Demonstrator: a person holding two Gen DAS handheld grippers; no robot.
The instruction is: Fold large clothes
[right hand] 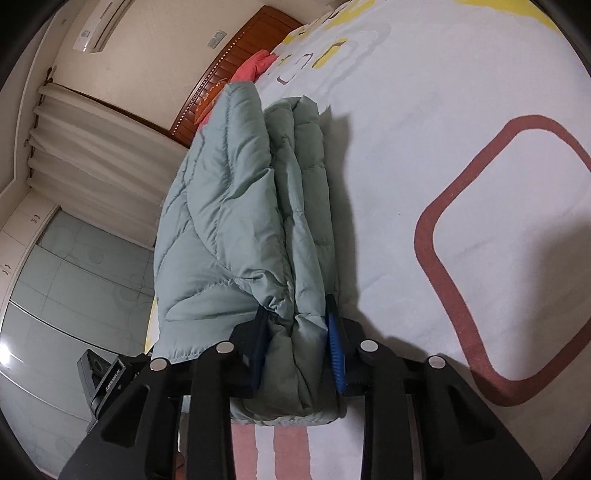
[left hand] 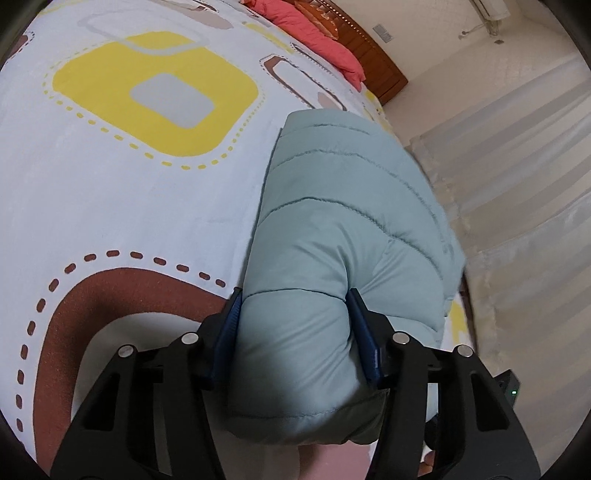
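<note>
A pale green quilted puffer jacket [left hand: 343,221] lies folded into a thick bundle near the edge of a bed. My left gripper [left hand: 295,299] is shut on one end of the bundle, its blue pads pressed into both sides. In the right wrist view the jacket [right hand: 236,221] shows as several stacked layers. My right gripper [right hand: 299,310] is shut on the layered end, squeezing it between a dark pad and a blue pad. The bundle rests against the bedspread [right hand: 424,166].
The bedspread [left hand: 129,184] is pale blue with yellow and brown rounded squares. A coral pillow [left hand: 314,33] and wooden headboard [left hand: 373,51] lie at the far end. Curtains [left hand: 517,166] and floor lie beyond the bed edge. A small black device [right hand: 103,376] sits beside my right gripper.
</note>
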